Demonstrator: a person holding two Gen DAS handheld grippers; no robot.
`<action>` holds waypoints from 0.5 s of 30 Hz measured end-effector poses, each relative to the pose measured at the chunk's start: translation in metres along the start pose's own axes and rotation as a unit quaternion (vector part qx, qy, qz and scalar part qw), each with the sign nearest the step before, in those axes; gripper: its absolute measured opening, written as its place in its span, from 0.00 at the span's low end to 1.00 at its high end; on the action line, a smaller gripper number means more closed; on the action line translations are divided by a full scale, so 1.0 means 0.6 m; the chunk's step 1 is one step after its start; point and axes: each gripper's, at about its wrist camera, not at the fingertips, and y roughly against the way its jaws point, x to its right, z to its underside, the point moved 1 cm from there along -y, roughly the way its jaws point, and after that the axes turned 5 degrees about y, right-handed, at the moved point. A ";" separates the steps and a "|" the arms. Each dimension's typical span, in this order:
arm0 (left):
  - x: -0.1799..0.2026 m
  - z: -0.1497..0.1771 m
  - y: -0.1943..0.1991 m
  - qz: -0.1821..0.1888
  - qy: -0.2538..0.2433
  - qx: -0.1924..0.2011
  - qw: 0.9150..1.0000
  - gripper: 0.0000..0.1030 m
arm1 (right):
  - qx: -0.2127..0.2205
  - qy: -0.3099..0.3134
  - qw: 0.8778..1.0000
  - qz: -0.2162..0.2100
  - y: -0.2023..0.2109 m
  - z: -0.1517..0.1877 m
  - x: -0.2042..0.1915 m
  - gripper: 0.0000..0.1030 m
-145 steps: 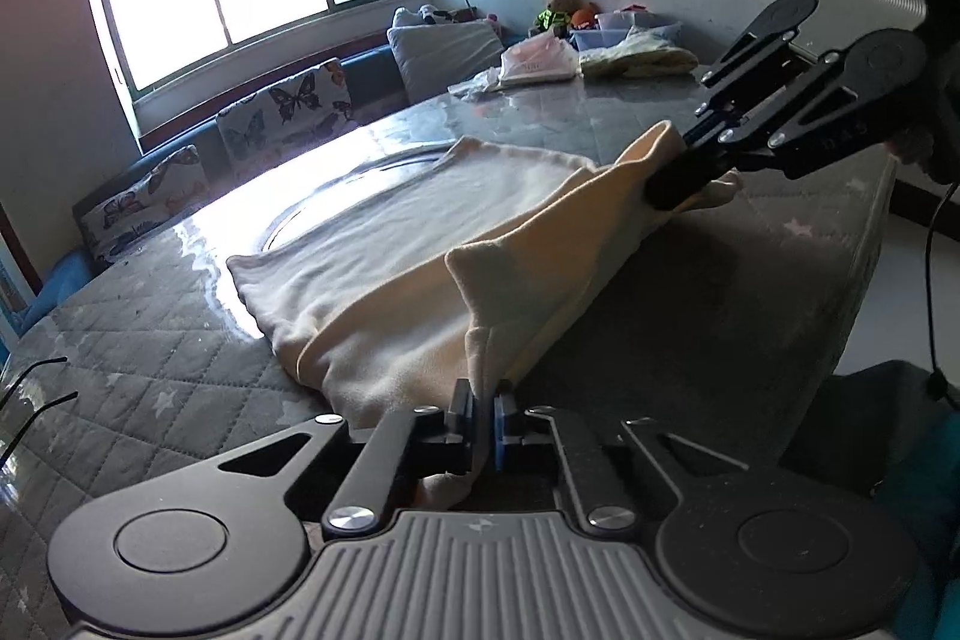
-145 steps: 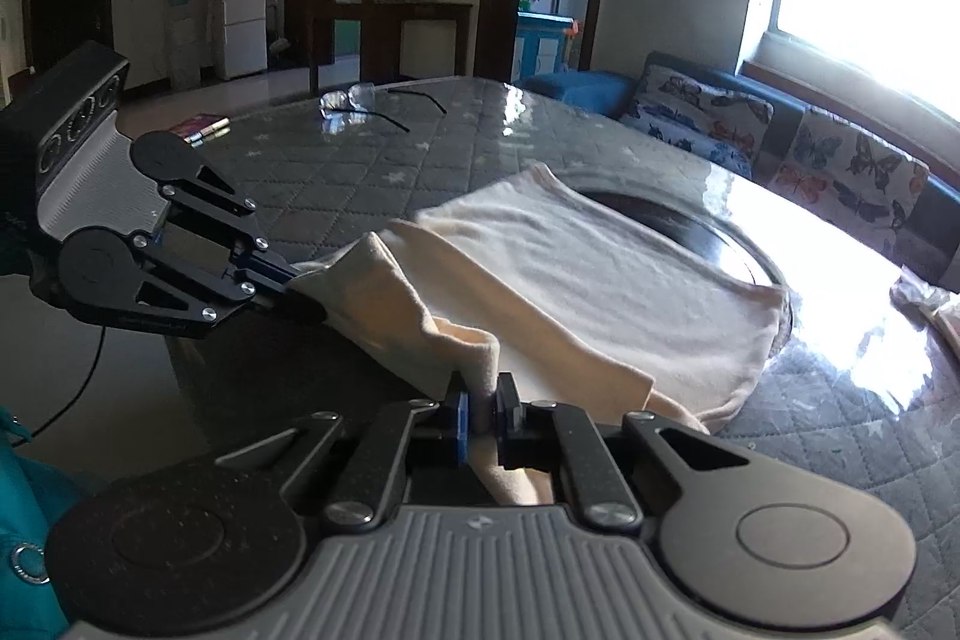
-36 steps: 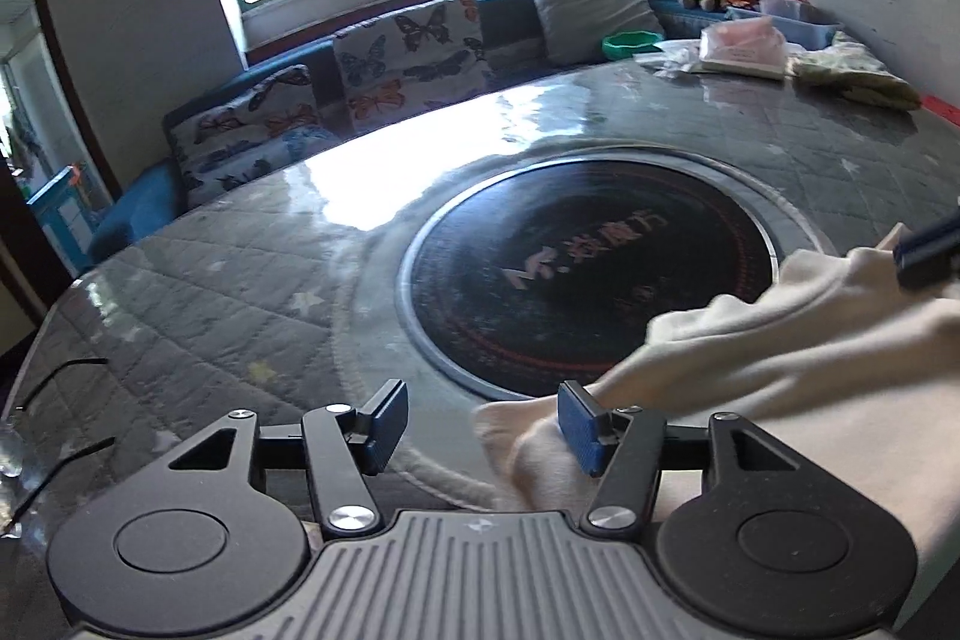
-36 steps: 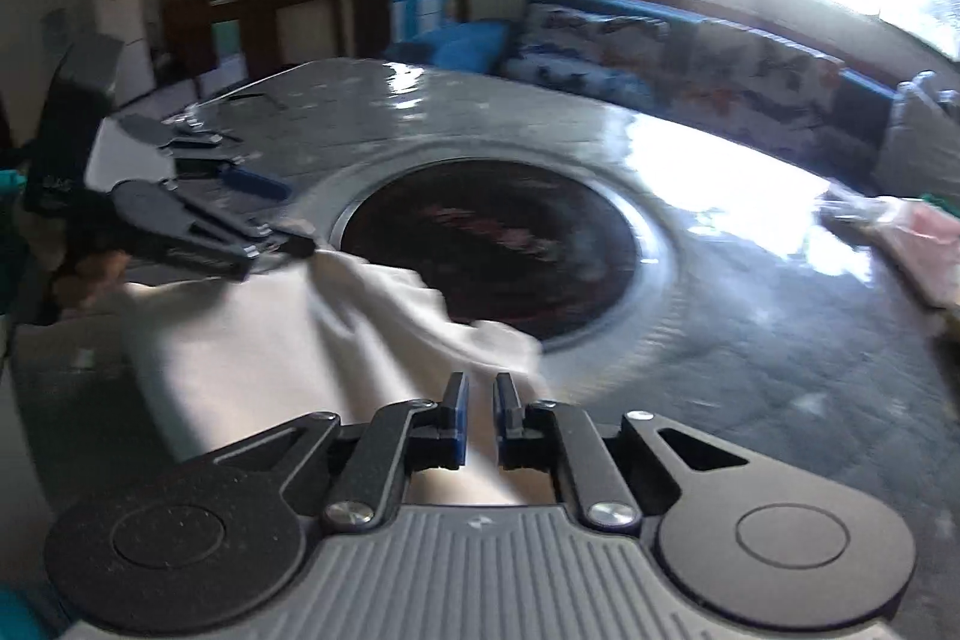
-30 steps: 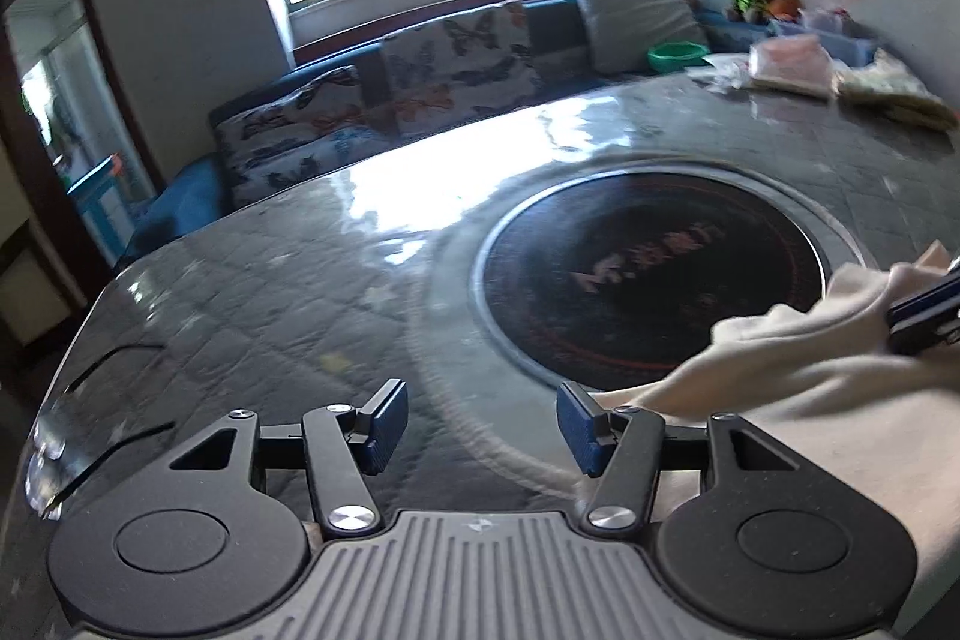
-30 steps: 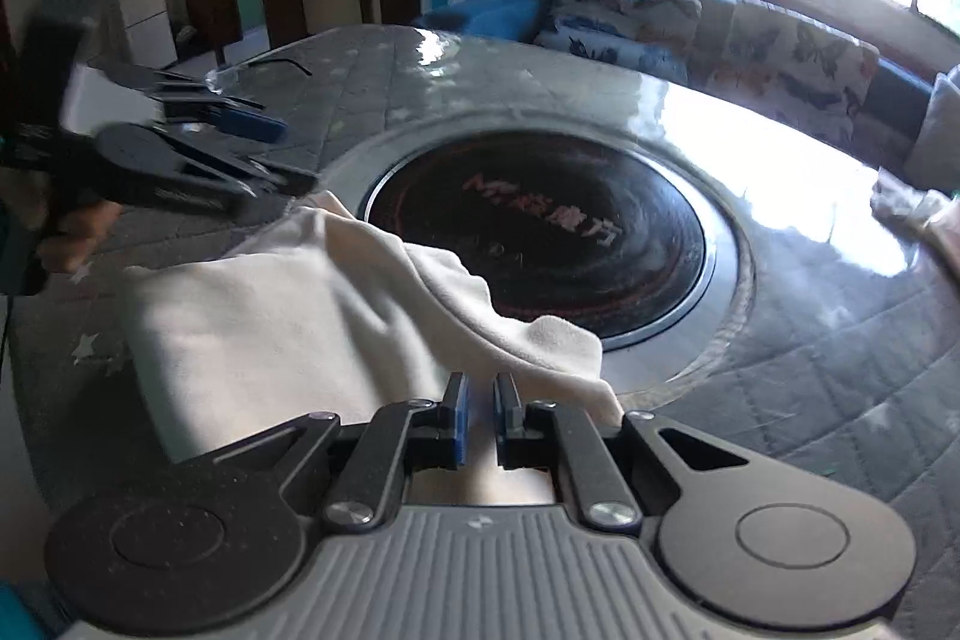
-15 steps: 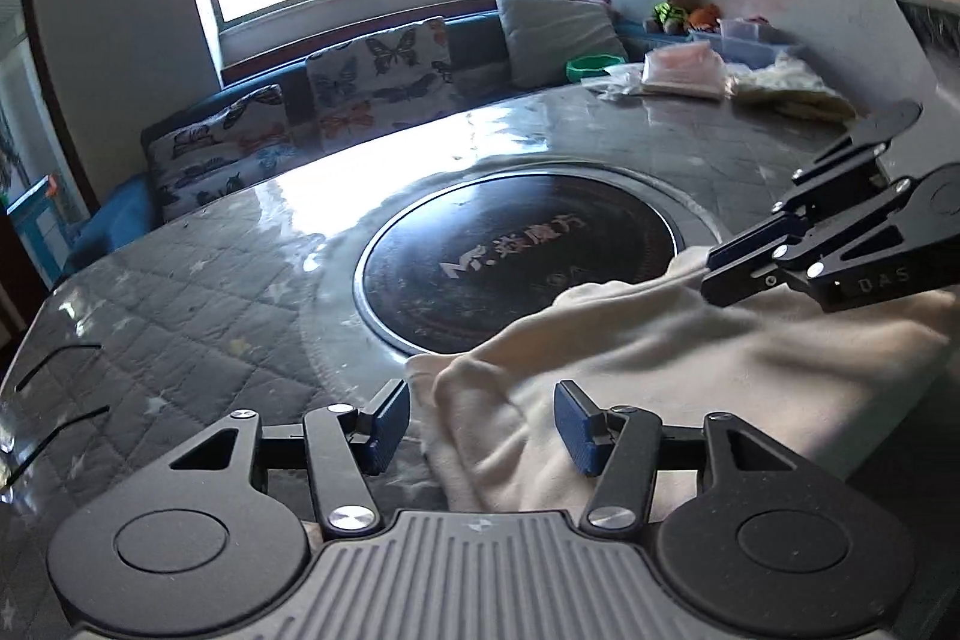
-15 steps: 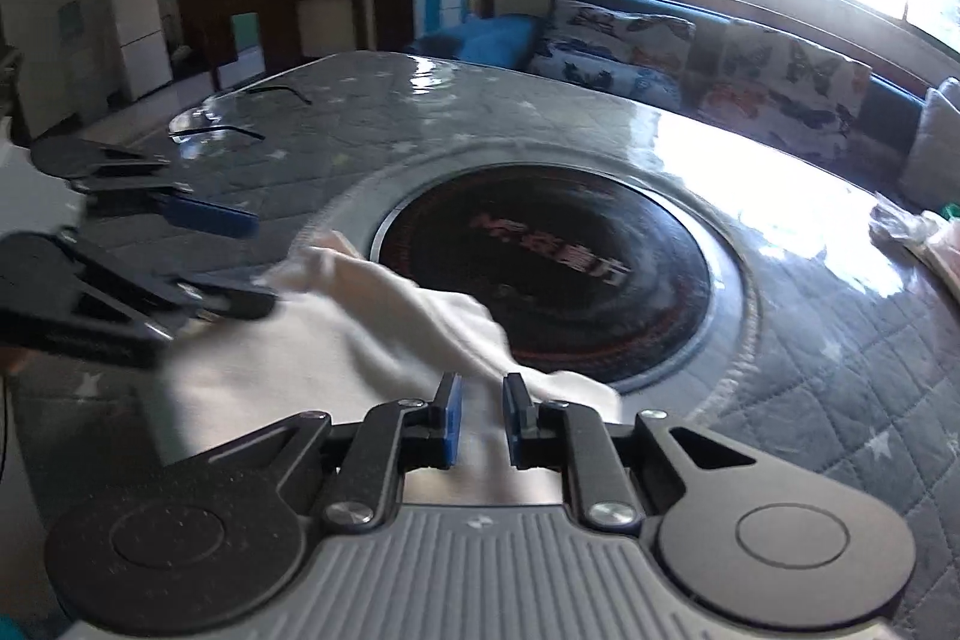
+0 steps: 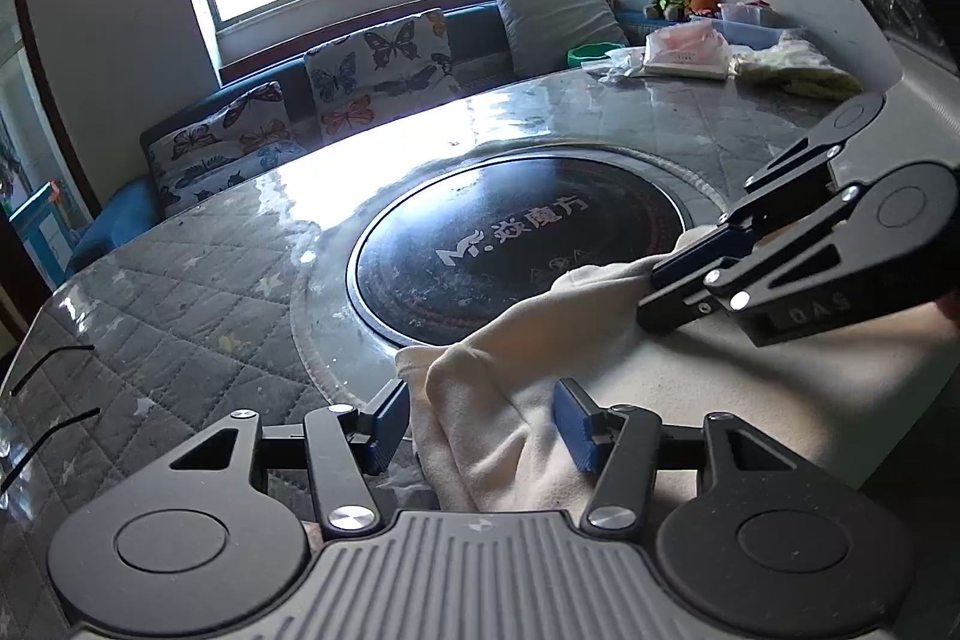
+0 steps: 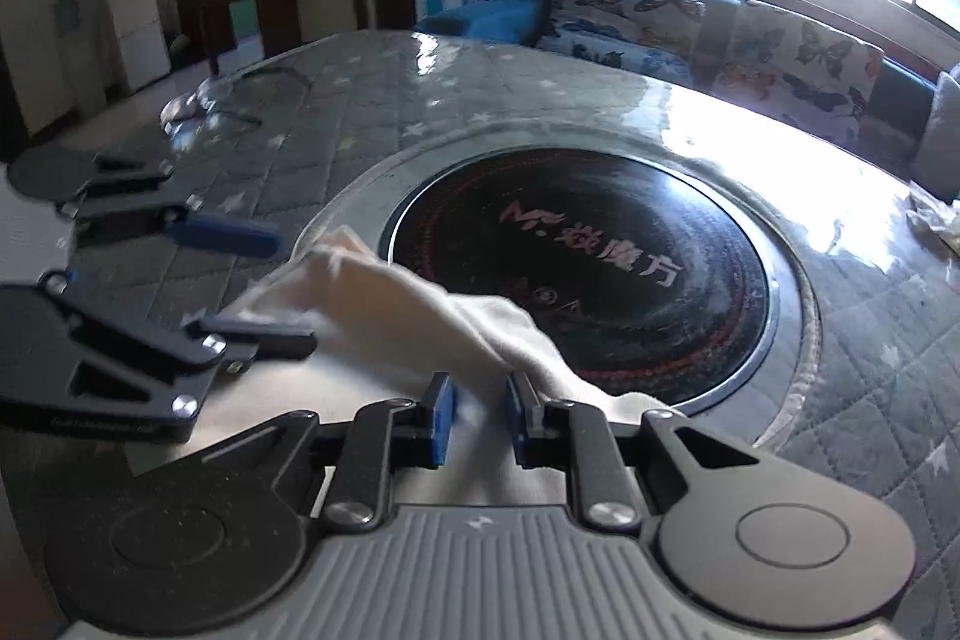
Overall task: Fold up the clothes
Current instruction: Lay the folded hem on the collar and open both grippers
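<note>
A cream garment (image 9: 690, 388) lies bunched at the near edge of the round table; it also shows in the right wrist view (image 10: 384, 316). My left gripper (image 9: 483, 421) is open, its blue pads on either side of a raised fold of the cloth; it also shows in the right wrist view (image 10: 270, 286). My right gripper (image 10: 479, 415) is open a little, with cloth lying between its pads. In the left wrist view the right gripper (image 9: 672, 274) rests on the garment's far edge.
A dark round cooktop (image 9: 516, 244) is set in the middle of the quilted table (image 9: 180, 292). Bags and folded items (image 9: 690, 52) lie at the far right. Eyeglasses (image 10: 240, 100) lie on the table's far left. A sofa with butterfly cushions (image 9: 372, 70) stands behind.
Both grippers have let go of the garment they held pinched earlier. The right gripper's jaws have parted in the last half second. The left gripper has moved in over a fold.
</note>
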 end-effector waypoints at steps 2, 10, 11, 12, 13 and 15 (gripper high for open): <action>0.001 -0.001 0.008 0.000 0.002 0.004 1.000 0.55 | 0.005 -0.005 1.000 -0.004 0.006 0.000 0.004 0.18; 0.014 -0.009 0.029 -0.008 0.013 -0.006 1.000 0.56 | 0.015 0.000 1.000 -0.004 0.055 0.008 -0.005 0.39; 0.017 -0.010 0.033 -0.008 0.017 -0.009 1.000 0.56 | 0.015 0.001 1.000 -0.003 0.064 0.012 -0.007 0.39; 0.021 -0.010 0.037 -0.007 0.021 -0.010 1.000 0.56 | 0.015 0.001 1.000 -0.003 0.073 0.019 -0.010 0.39; 0.026 -0.011 0.042 -0.005 0.023 -0.011 1.000 0.56 | 0.014 0.001 1.000 -0.005 0.080 0.025 -0.013 0.39; 0.036 -0.010 0.051 -0.002 0.027 -0.011 1.000 0.56 | 0.011 -0.003 1.000 -0.009 0.092 0.037 -0.015 0.39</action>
